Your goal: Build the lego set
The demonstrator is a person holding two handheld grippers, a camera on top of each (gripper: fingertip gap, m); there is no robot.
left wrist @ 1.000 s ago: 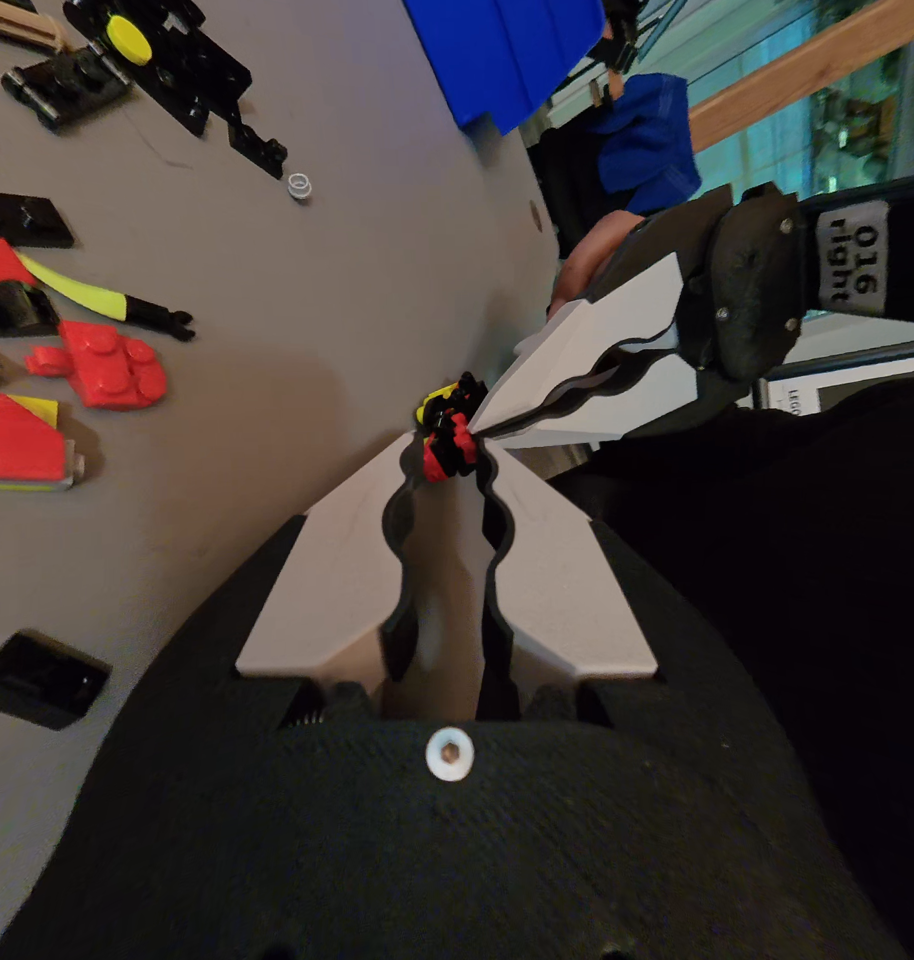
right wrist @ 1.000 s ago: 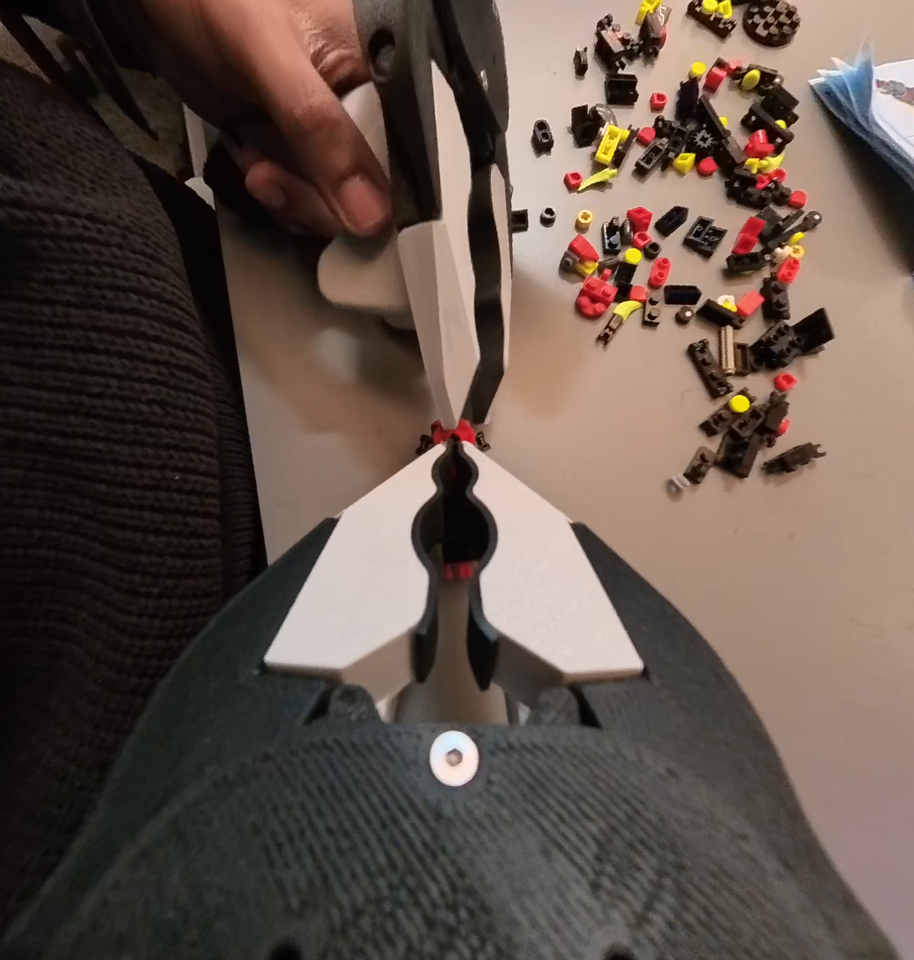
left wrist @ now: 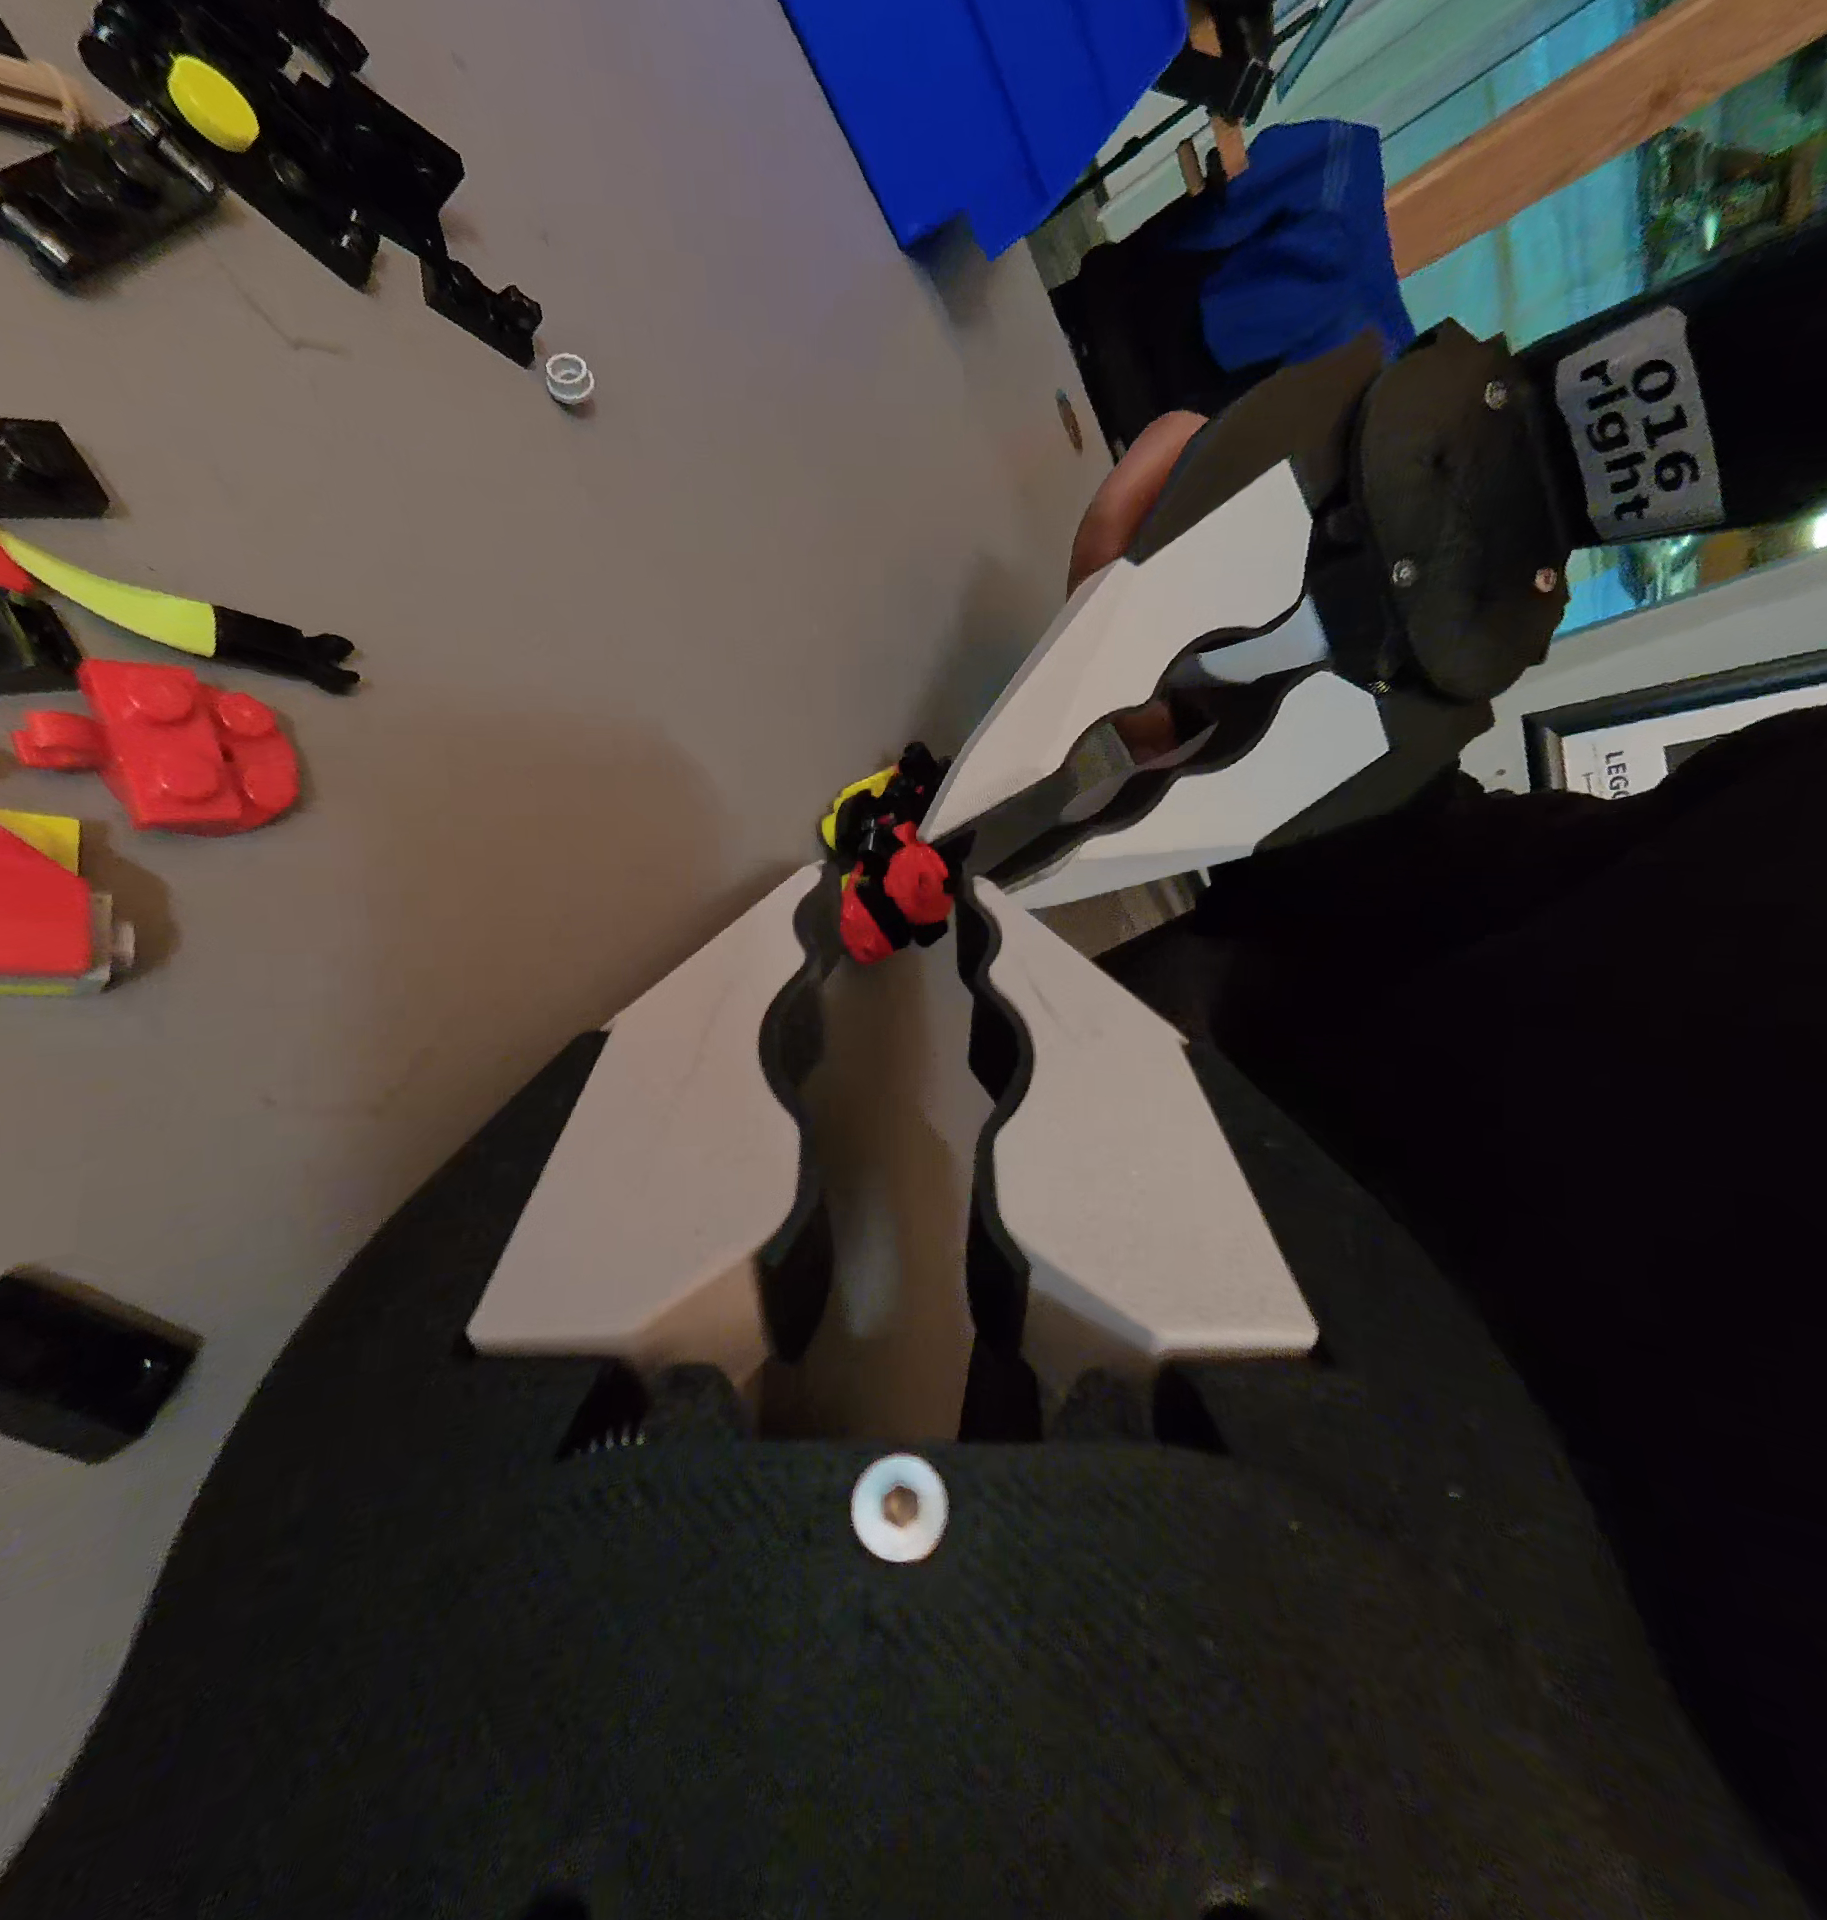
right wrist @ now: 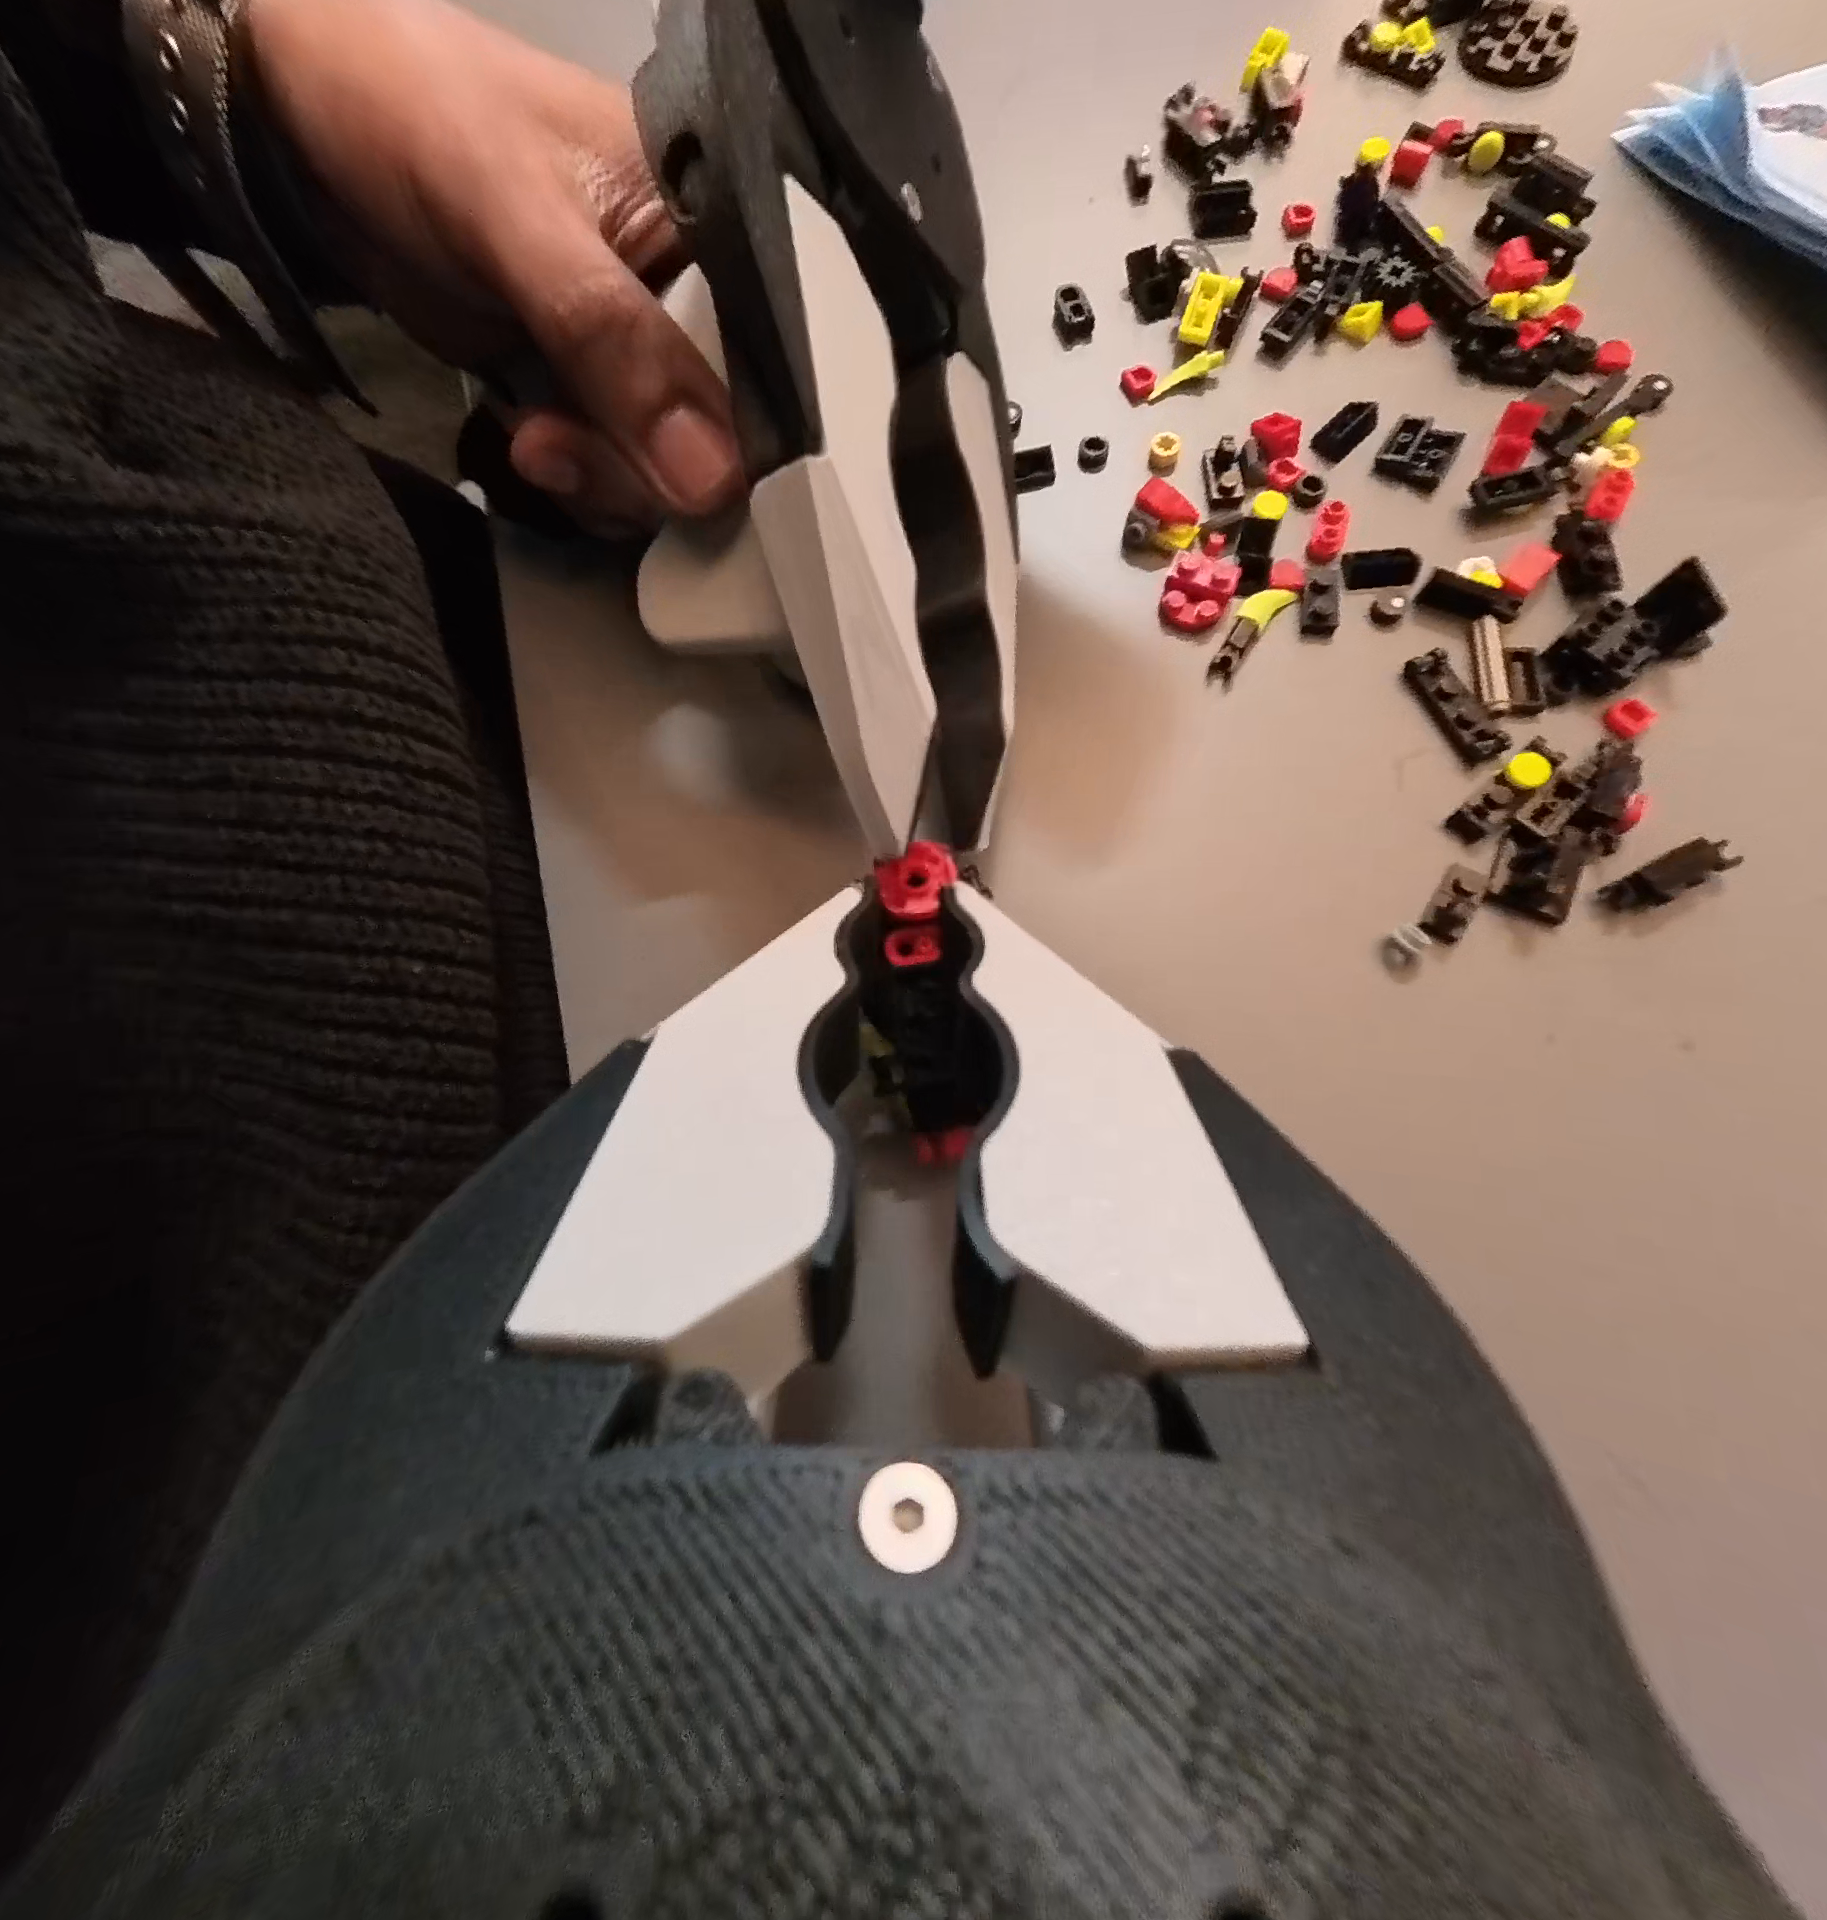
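Observation:
My left gripper (left wrist: 898,894) is shut on a small red, black and yellow brick assembly (left wrist: 888,904), held above the grey table (left wrist: 576,623) near its edge. My right gripper (right wrist: 916,894) meets it tip to tip. Its jaws are slightly parted around the assembly's red round piece (right wrist: 914,878), with thin gaps at both pads. The black part of the assembly (right wrist: 924,1039) shows through the hollow between the right fingers. In the left wrist view the right gripper (left wrist: 956,847) comes in from the right. In the right wrist view the left gripper (right wrist: 945,831) comes down from above, held by a hand (right wrist: 535,260).
A scatter of loose black, red and yellow bricks (right wrist: 1408,468) lies on the table at the right, with a paper booklet (right wrist: 1771,177) beyond. A red plate (left wrist: 187,748), a black built piece (left wrist: 265,135) and a blue bin (left wrist: 992,104) are near. A dark knitted garment (right wrist: 213,831) fills the left. My two grippers' fingertips are within a few centimetres of each other.
My right gripper's jaws were shut, their tips against the red piece; now they are parted with the red piece between them. My left fingers stand slightly wider. Both grippers have barely moved.

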